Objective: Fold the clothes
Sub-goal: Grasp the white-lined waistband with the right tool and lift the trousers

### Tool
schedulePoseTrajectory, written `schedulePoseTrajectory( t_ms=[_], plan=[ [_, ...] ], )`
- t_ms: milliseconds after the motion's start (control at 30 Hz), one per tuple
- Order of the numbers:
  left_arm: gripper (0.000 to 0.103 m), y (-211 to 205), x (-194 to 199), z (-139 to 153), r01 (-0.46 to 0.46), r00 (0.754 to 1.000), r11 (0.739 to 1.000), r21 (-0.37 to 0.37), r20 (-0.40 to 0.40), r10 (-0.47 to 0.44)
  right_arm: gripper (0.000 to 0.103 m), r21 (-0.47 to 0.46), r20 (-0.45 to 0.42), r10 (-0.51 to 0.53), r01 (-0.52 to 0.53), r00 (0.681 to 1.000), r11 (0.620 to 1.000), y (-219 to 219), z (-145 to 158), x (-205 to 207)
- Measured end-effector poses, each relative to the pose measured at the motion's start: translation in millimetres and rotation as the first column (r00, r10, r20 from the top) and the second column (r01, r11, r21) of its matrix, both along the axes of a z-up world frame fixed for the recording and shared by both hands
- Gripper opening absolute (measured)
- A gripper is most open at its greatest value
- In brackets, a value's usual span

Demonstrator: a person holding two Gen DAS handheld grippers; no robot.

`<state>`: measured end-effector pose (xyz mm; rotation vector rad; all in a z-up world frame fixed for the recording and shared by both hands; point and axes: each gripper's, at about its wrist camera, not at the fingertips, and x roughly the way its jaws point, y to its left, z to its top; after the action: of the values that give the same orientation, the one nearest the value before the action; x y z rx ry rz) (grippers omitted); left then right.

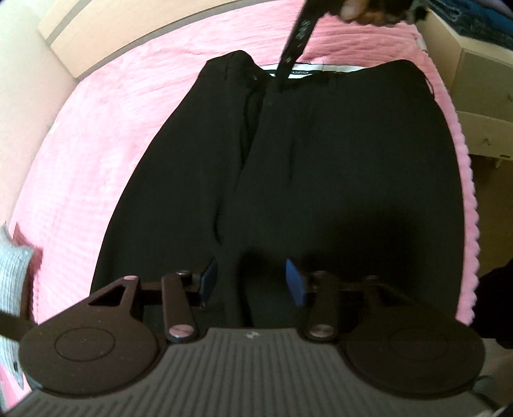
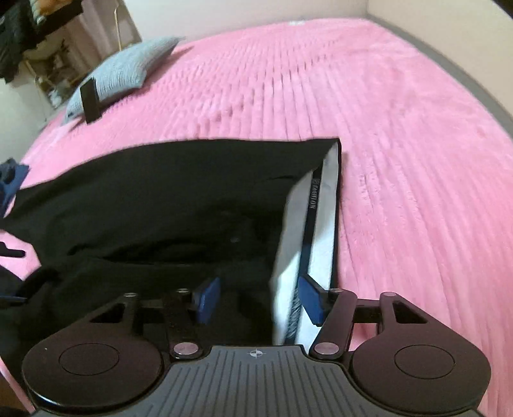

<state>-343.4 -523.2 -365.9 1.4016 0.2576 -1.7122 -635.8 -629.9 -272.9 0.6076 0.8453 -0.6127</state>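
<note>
Black trousers [image 1: 320,166] lie flat on the pink bedspread [image 1: 128,128], their waistband and white label [image 1: 320,71] at the far end. My left gripper [image 1: 253,282] hovers low over the leg end. Its blue pads [image 1: 296,284] stand apart, with a raised ridge of black cloth between them, untouched. In the right wrist view the trousers [image 2: 160,199] fill the left half. The waistband's white lining [image 2: 320,224] runs between the jaws of my right gripper [image 2: 259,300] beside the right pad [image 2: 312,300]; the left pad stands clear of it.
A grey pillow [image 2: 121,73] lies at the far left of the bed. Pale wooden drawers [image 1: 481,96] stand past the bed's right edge. A hand [image 1: 356,11] at the top edge holds a black lettered strip [image 1: 295,41] reaching down to the waistband. Blue cloth [image 2: 12,179] shows at the left edge.
</note>
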Motion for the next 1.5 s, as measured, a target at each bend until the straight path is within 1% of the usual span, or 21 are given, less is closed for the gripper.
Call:
schedulePoseTrajectory(
  t_ms=[67, 167, 200, 267, 433, 500, 567, 633, 700, 733, 767, 800, 833, 867, 1033, 1167, 1200, 1233, 1267, 1400, 1500],
  plan=[
    [0.043, -8, 1, -7, 0.001, 1.000, 1.000, 0.006, 0.024, -0.001, 0.058, 0.023, 0.047, 0.049, -0.050, 0.998, 0.999, -10, -15, 2],
    [0.043, -13, 6, -16, -0.012, 0.998, 1.000, 0.025, 0.061, 0.011, 0.034, 0.068, 0.137, 0.115, -0.125, 0.984, 0.990, -23, -32, 5],
    [0.043, -13, 7, -17, -0.020, 0.997, 0.999, 0.030, 0.069, 0.018, 0.016, 0.084, 0.134, 0.119, -0.131, 0.984, 0.988, -22, -33, 7],
    [0.043, -11, 6, -16, -0.028, 0.996, 0.999, 0.033, 0.080, 0.026, 0.009, 0.165, 0.169, 0.079, -0.108, 0.982, 0.980, -31, -32, 0],
    [0.043, -1, -9, 4, 0.016, 1.000, 1.000, -0.009, 0.027, -0.016, 0.004, 0.270, 0.175, 0.005, -0.053, 0.985, 0.961, -17, 19, -49],
    [0.044, -4, -18, 4, 0.030, 0.999, 0.999, -0.011, -0.009, -0.030, 0.002, 0.263, 0.114, 0.030, -0.059, 0.993, 0.963, -8, 32, -58],
    [0.044, -9, -27, -2, 0.040, 0.998, 0.999, -0.003, -0.040, -0.040, 0.000, 0.238, 0.013, 0.061, -0.063, 0.998, 0.969, 5, 25, -53],
    [0.045, -13, -37, -17, 0.053, 0.998, 0.998, 0.015, -0.044, -0.053, 0.000, 0.186, -0.057, 0.018, -0.007, 0.998, 0.982, 5, 7, -50],
    [0.044, -17, -46, -33, 0.077, 0.997, 0.996, 0.034, -0.029, -0.076, 0.000, 0.188, -0.009, -0.085, 0.086, 0.996, 0.978, -1, -5, -56],
    [0.044, -19, -49, -38, 0.088, 0.996, 0.995, 0.038, -0.015, -0.088, 0.002, 0.189, 0.014, -0.146, 0.140, 0.989, 0.972, -3, -9, -59],
    [0.044, -20, -52, -42, 0.099, 0.995, 0.994, 0.042, -0.003, -0.099, 0.014, 0.185, 0.031, -0.168, 0.160, 0.985, 0.970, 0, -5, -62],
    [0.044, -21, -55, -44, 0.107, 0.994, 0.993, 0.048, 0.000, -0.107, 0.043, 0.181, 0.049, -0.189, 0.178, 0.981, 0.967, 5, -1, -66],
    [0.044, -19, -56, -42, 0.116, 0.993, 0.992, 0.042, -0.010, -0.115, 0.059, 0.177, 0.066, -0.210, 0.196, 0.975, 0.965, 9, 2, -69],
    [0.044, -17, -57, -40, 0.124, 0.992, 0.992, 0.036, -0.020, -0.123, 0.068, 0.169, 0.083, -0.220, 0.204, 0.972, 0.964, 18, 8, -75],
    [0.045, -1, -70, -23, 0.163, 0.983, 0.987, 0.010, -0.087, -0.161, 0.067, 0.196, 0.097, -0.195, 0.174, 0.976, 0.965, 70, 24, -99],
    [0.045, 6, -92, -35, 0.176, 0.979, 0.982, 0.066, -0.116, -0.167, 0.067, 0.290, 0.041, -0.147, 0.129, 0.988, 0.948, 87, -2, -96],
    [0.045, 12, -97, -39, 0.185, 0.978, 0.979, 0.080, -0.113, -0.175, 0.040, 0.327, 0.020, -0.127, 0.113, 0.992, 0.938, 84, -11, -94],
    [0.045, 17, -99, -42, 0.194, 0.977, 0.977, 0.092, -0.112, -0.183, 0.020, 0.364, 0.000, -0.106, 0.098, 0.994, 0.926, 81, -20, -93],
    [0.045, 22, -100, -44, 0.204, 0.975, 0.974, 0.100, -0.109, -0.193, 0.009, 0.398, 0.007, -0.090, 0.080, 0.996, 0.914, 80, -19, -95],
    [0.045, 43, -95, -39, 0.202, 0.975, 0.972, 0.121, -0.122, -0.187, 0.006, 0.435, -0.004, -0.023, 0.022, 1.000, 0.900, 83, -4, -109],
    [0.045, 59, -88, -37, 0.174, 0.980, 0.973, 0.153, -0.120, -0.157, 0.006, 0.452, -0.032, -0.059, 0.068, 0.998, 0.889, 83, -12, -116]
  ],
)
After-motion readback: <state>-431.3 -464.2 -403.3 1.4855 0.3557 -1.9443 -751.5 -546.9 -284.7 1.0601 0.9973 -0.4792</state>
